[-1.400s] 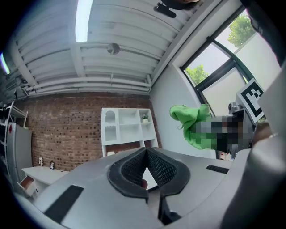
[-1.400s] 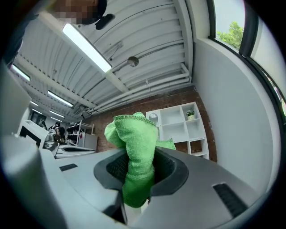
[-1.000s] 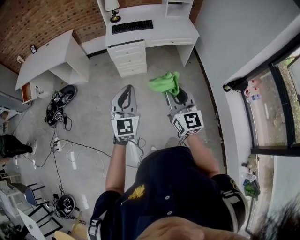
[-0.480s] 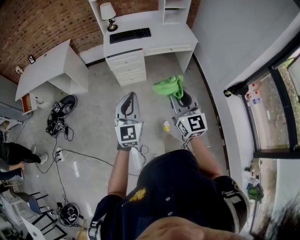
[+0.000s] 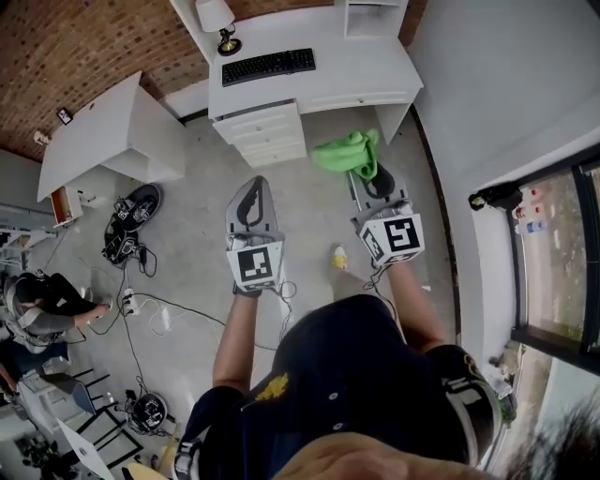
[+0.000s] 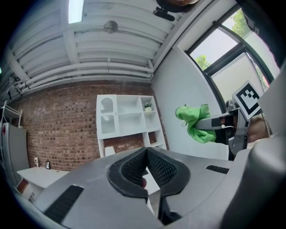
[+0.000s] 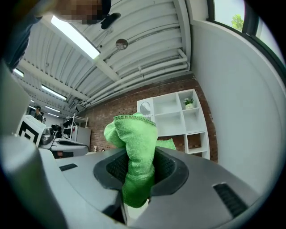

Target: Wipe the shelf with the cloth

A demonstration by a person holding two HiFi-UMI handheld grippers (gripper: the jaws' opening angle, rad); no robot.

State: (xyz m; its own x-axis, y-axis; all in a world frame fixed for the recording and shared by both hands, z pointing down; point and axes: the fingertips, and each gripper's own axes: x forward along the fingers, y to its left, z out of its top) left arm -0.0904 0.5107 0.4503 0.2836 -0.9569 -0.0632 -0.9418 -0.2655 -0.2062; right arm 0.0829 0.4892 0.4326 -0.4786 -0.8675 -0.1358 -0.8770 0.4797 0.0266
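A green cloth (image 5: 345,152) hangs bunched from my right gripper (image 5: 359,174), which is shut on it; in the right gripper view the cloth (image 7: 136,147) fills the gap between the jaws. My left gripper (image 5: 251,185) is held beside it, shut, with nothing in it. Both are in the air over the floor, short of the white desk (image 5: 319,80). The white shelf unit (image 5: 371,13) stands on the desk's right end. It shows ahead as open cubbies (image 6: 127,117) in the left gripper view and again as the shelf unit (image 7: 178,117) in the right gripper view.
A keyboard (image 5: 267,65) and a lamp (image 5: 217,19) sit on the desk, above a drawer block (image 5: 264,133). A second white table (image 5: 108,127) stands left. Shoes (image 5: 131,208) and cables (image 5: 155,305) lie on the floor. A wall and window (image 5: 539,225) run along the right.
The desk and shelf have shifted slightly in the head view as the person moves. Both grippers keep their pose, and the cloth stays clamped in the right one.
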